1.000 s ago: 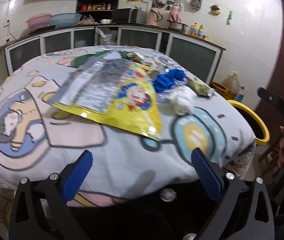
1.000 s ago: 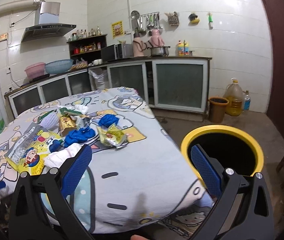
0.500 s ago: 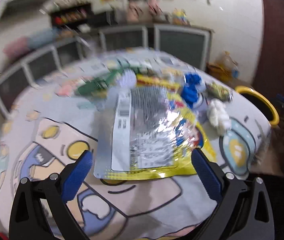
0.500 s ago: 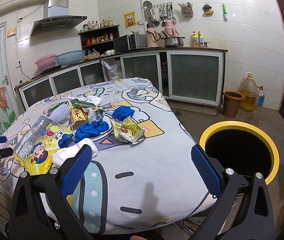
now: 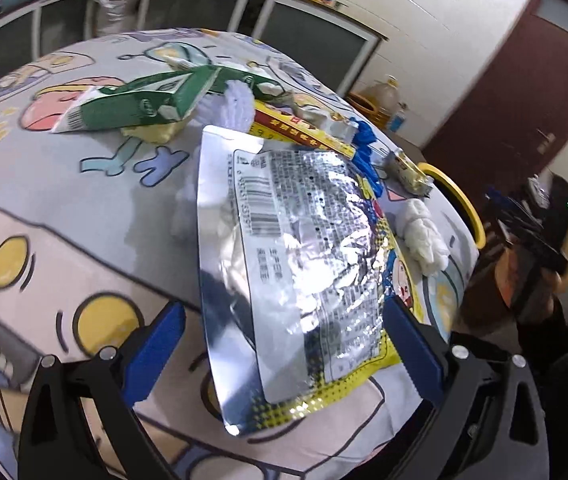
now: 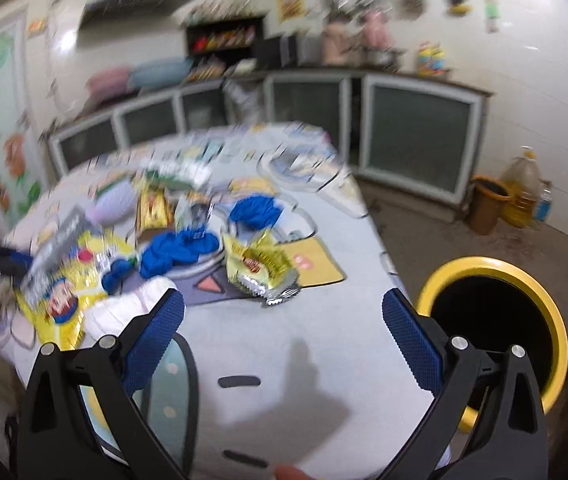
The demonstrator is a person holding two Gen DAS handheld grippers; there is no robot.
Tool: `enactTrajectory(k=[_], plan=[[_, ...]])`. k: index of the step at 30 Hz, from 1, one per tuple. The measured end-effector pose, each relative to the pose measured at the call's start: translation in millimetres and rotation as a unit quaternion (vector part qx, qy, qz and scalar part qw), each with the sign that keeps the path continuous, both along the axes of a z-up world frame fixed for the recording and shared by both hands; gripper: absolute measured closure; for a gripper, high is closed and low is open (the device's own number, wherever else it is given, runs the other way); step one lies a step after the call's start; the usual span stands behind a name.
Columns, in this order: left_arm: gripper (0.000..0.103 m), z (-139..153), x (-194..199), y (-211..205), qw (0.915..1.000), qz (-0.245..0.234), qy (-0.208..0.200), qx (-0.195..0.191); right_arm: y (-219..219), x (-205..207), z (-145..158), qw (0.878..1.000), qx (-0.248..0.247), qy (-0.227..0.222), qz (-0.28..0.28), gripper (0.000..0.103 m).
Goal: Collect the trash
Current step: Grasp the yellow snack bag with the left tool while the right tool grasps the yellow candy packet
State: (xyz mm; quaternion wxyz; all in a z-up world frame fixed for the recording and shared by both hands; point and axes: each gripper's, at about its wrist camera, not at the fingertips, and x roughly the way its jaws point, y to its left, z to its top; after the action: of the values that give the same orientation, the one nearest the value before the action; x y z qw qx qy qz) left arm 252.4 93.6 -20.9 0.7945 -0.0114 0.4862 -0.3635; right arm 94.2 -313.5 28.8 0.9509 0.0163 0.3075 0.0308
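A big silver and yellow snack bag lies flat on the cartoon tablecloth. My left gripper hangs open right over the bag's near end, its blue pads on either side of it, not touching. Behind the bag lie a green carton, a red and yellow box, blue cloth and a white wad. My right gripper is open and empty over the table's near edge. Before it are a yellow wrapper, blue cloth and the snack bag. A yellow-rimmed black bin stands to its right.
Kitchen cabinets line the far wall. An orange bucket and an oil jug stand on the floor by the wall. A dark red door is at the right in the left wrist view. The right wrist view is motion-blurred.
My left gripper has risen from the table's edge and moved in over the snack bag. My right gripper has moved closer to the table and the bin.
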Motion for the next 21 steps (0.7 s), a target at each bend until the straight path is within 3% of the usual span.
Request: enactTrajectory(k=[3, 6, 8, 12, 15, 18, 21], plan=[[0.008, -3.4, 13.0, 1.7, 0.9989, -0.026, 0.029, -0.023, 5.1, 31.1, -7.6, 0.997, -0.04, 0.042, 0.051, 0.008], [0.008, -10.4, 27.1, 0.5, 0.9978, -0.043, 0.047, -0.017, 6.7, 58.3, -16.9, 0.992, -0.054, 0.076, 0.081, 0.008], [0.008, -13.7, 32.9, -3.2, 0.9971, -0.051, 0.056, -0.012, 9.0, 73.1, -18.4, 0.99, -0.048, 0.09, 0.099, 0.008], [0.008, -14.0, 41.1, -9.2, 0.9928, -0.082, 0.077, -0.042, 15.2, 103.9, -19.2, 0.986, -0.044, 0.108, 0.123, 0.008], [0.008, -17.9, 45.0, -18.2, 0.988, -0.108, 0.095, -0.056, 12.5, 125.1, -25.8, 0.981, -0.006, 0.139, 0.136, 0.008], [0.008, -24.5, 47.2, -28.9, 0.9851, -0.125, 0.104, -0.057, 15.1, 135.4, -31.9, 0.979, -0.007, 0.151, 0.136, 0.008], [0.008, -24.8, 47.7, -31.4, 0.9821, -0.14, 0.095, -0.082, 18.0, 141.9, -40.8, 0.976, 0.001, 0.166, 0.143, 0.008]])
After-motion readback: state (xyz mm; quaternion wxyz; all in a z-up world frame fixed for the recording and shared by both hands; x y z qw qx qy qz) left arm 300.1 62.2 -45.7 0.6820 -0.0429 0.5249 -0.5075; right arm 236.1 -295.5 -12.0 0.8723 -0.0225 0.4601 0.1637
